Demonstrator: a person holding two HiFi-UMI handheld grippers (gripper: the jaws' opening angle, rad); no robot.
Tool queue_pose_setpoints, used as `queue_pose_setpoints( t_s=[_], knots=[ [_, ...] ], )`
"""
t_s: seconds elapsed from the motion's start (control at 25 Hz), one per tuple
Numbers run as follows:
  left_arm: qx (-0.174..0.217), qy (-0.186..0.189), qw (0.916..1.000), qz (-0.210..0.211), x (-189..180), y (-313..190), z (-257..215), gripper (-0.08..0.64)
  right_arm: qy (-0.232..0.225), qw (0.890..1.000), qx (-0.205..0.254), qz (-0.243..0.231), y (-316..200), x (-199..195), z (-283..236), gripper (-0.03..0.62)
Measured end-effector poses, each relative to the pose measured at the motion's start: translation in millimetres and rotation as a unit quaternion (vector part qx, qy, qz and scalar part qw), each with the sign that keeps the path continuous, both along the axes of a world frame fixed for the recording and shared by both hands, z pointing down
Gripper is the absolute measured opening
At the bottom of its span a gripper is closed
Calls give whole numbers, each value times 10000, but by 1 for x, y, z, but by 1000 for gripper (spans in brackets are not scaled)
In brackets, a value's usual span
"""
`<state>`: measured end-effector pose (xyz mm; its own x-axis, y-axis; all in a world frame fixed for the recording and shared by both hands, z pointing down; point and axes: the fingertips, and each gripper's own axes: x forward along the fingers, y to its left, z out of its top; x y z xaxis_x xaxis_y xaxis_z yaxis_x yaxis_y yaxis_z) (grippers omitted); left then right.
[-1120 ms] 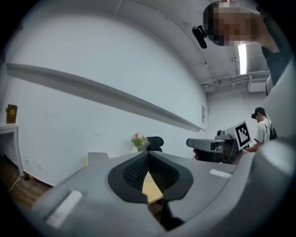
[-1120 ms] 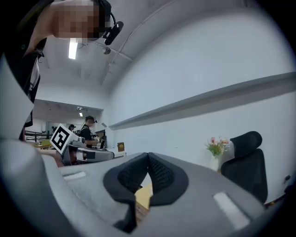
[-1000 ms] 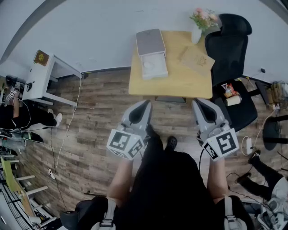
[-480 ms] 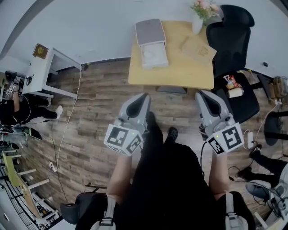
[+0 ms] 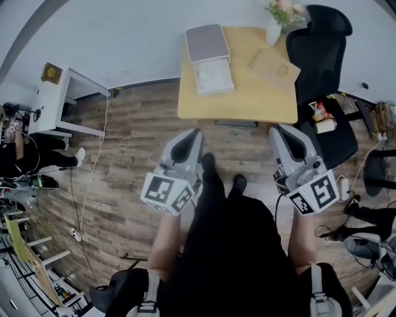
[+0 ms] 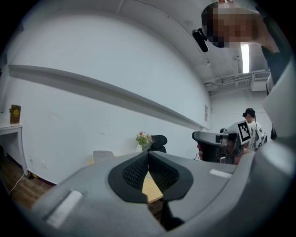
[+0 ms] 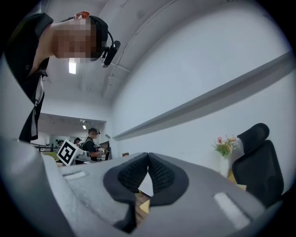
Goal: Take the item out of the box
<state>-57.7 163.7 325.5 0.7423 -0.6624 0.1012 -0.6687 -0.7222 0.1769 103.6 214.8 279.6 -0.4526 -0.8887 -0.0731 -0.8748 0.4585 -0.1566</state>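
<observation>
On the wooden table ahead stands an open white box with its grey lid folded back; a white item lies inside. My left gripper and right gripper hang over the floor short of the table's near edge, both shut and empty. In the left gripper view the pads meet at the tip, with the box far off behind them. The right gripper view shows its pads closed together too.
A brown flat box and a vase of flowers share the table's right side. A black office chair stands at the right, a white desk at the left. Cables run over the plank floor. People stand far behind.
Both grippers have sunk a little lower in the head view, the right one drifting right. The table and box sit slightly higher in the view. The jaws stay shut.
</observation>
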Motion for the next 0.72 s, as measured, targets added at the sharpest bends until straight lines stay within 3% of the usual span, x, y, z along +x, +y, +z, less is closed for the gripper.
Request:
queue_pose_setpoints(
  t_s=[0.56,0.72],
  knots=[
    [-131,73,9995,276,-15,-103,1,8,489,9980,-284,297,-92,-26,4,8],
    [-139,95,9991,393,-16,-134,4,8,426,9979,-334,351,-122,-32,5,8]
  ],
)
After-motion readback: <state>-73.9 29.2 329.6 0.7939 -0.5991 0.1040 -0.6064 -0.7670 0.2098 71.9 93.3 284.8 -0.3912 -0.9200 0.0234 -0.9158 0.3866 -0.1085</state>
